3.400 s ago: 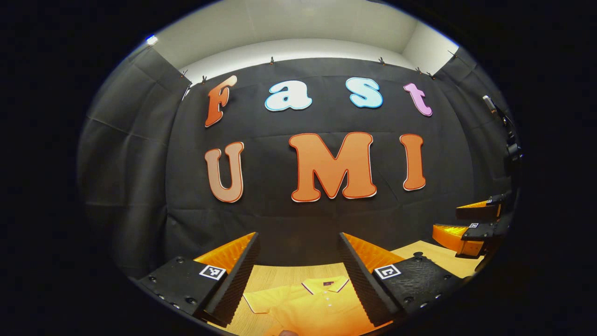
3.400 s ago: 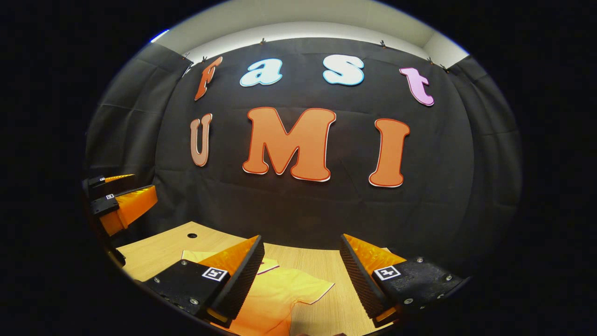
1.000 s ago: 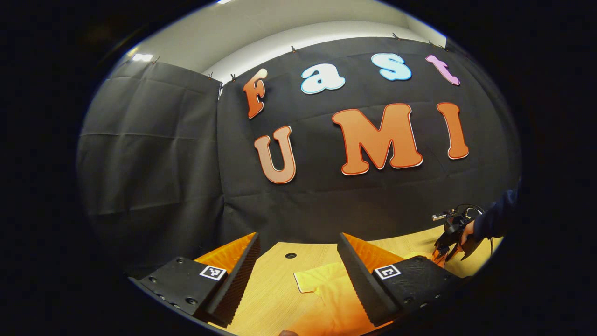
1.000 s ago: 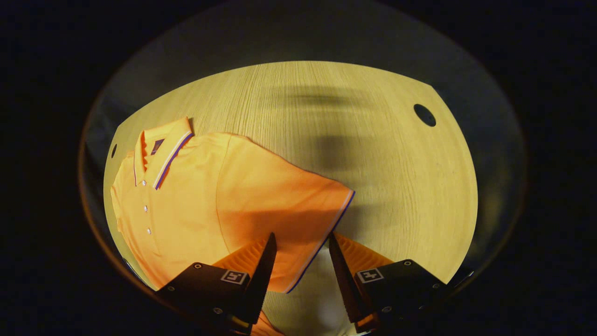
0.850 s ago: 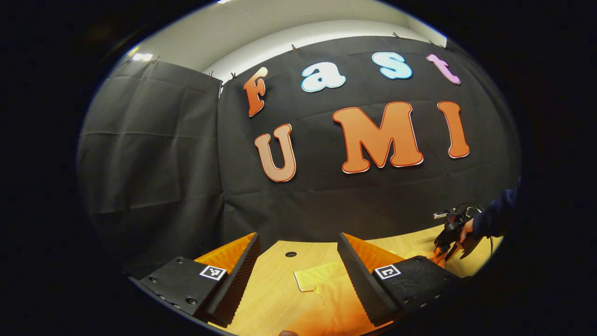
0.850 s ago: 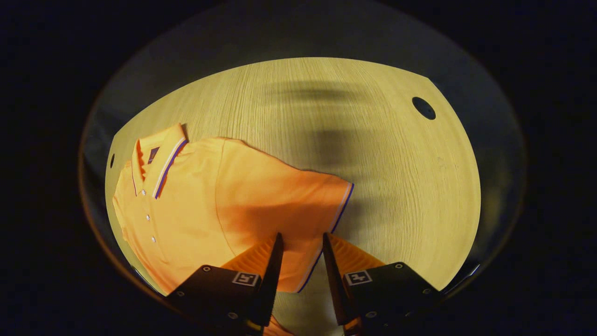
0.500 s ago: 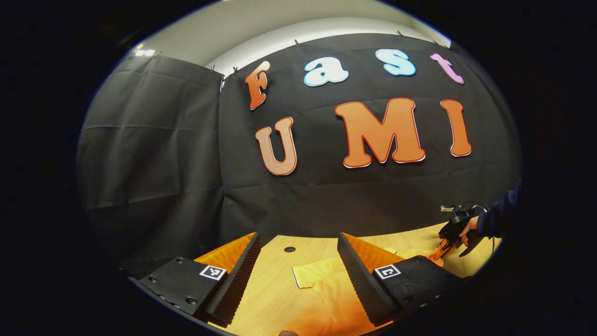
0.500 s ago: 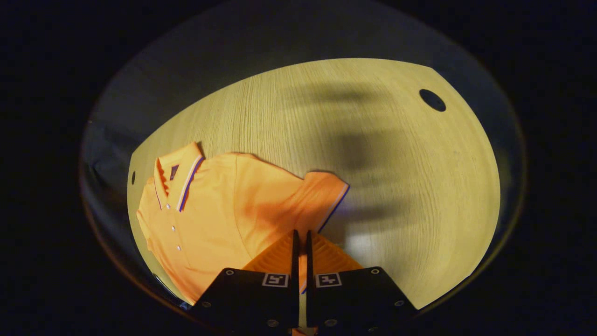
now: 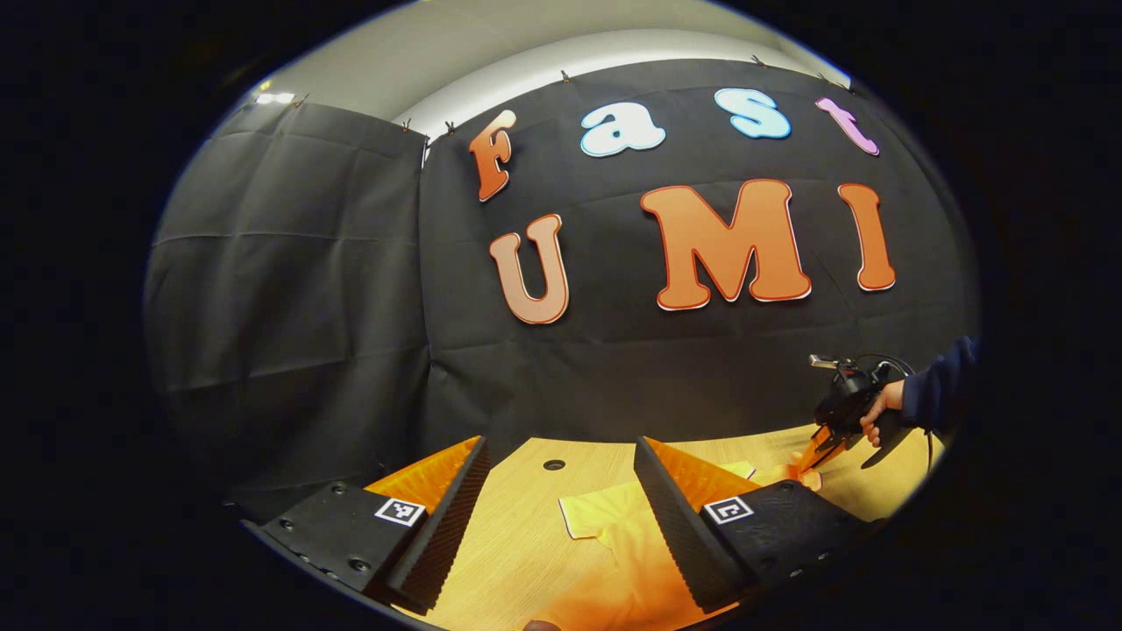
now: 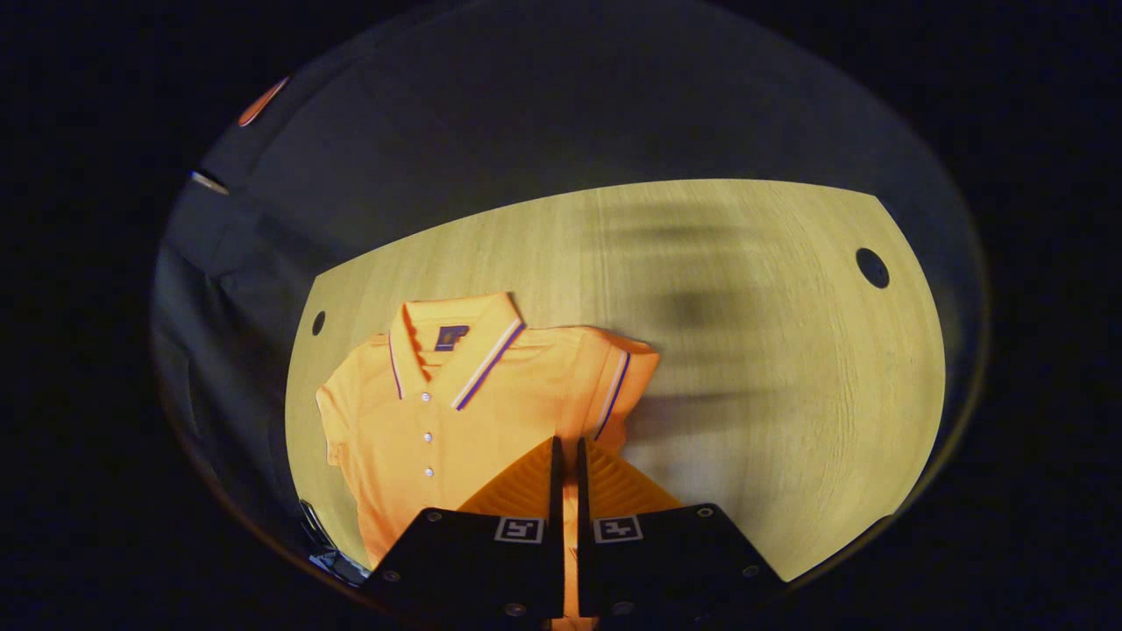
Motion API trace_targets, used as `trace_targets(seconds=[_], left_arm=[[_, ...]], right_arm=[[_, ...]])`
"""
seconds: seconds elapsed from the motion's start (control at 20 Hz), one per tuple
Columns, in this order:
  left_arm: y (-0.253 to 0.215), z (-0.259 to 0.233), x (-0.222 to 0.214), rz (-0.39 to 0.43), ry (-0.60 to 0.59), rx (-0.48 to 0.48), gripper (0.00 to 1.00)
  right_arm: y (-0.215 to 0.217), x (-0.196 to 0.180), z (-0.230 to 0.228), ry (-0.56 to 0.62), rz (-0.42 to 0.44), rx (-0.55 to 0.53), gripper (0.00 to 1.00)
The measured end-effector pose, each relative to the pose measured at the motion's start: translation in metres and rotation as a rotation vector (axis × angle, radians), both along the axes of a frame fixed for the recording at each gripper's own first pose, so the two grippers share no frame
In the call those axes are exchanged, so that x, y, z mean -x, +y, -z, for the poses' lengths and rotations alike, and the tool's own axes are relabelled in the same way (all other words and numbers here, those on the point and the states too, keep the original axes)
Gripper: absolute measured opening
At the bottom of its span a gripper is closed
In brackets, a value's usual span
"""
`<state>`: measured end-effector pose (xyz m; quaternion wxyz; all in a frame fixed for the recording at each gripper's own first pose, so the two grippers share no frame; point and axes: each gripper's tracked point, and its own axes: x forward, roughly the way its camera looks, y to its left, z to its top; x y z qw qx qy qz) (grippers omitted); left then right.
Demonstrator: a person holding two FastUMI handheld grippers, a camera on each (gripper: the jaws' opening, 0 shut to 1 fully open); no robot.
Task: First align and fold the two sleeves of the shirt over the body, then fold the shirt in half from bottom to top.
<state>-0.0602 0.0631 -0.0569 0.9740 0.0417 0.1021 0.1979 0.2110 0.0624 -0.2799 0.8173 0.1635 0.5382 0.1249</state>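
**Right sleeve pinched and lifted; the fold may go crooked**

The right gripper (image 10: 565, 456) is closed on the right sleeve (image 10: 624, 386) of the shirt (image 10: 438, 421), which lies on the table (image 10: 745, 368), collar (image 10: 456, 346) at the far side; the sleeve edge is raised and turned toward the body. The left gripper (image 9: 561, 473) hangs open above the table, holding nothing; the other sleeve (image 9: 596, 517) lies flat below it. The thin cloth may slip from the pinch; a pull too strong may drag the whole shirt, because nothing pins the body; the sleeve may then land bunched or skewed.
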Motion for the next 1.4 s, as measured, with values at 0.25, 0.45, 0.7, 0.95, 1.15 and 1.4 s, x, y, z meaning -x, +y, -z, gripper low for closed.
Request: trace_targets(seconds=[0.25, 0.45, 0.7, 0.95, 1.15, 1.4], left_arm=[[0.01, 0.012, -0.004, -0.02, 0.025, 0.012, 0.99], [0.021, 0.031, -0.02, -0.012, 0.066, 0.043, 0.99], [0.04, 0.062, -0.064, 0.053, 0.117, 0.114, 0.99], [0.066, 0.127, -0.104, 0.106, 0.259, 0.251, 1.0], [0.083, 0.187, -0.139, 0.15, 0.43, 0.323, 0.99], [0.096, 0.261, -0.171, 0.143, 0.715, 0.484, 0.99]], right_arm=[[0.038, 0.013, -0.013, -0.013, -0.095, -0.087, 0.43], [0.021, 0.013, -0.033, -0.114, -0.104, -0.034, 0.77], [0.002, 0.019, -0.085, -0.266, 0.009, -0.066, 0.86], [-0.024, 0.046, -0.133, -0.417, 0.139, -0.031, 0.98], [-0.042, 0.077, -0.161, -0.494, 0.21, 0.061, 0.99], [-0.06, 0.115, -0.184, -0.564, 0.304, 0.144, 0.99]])
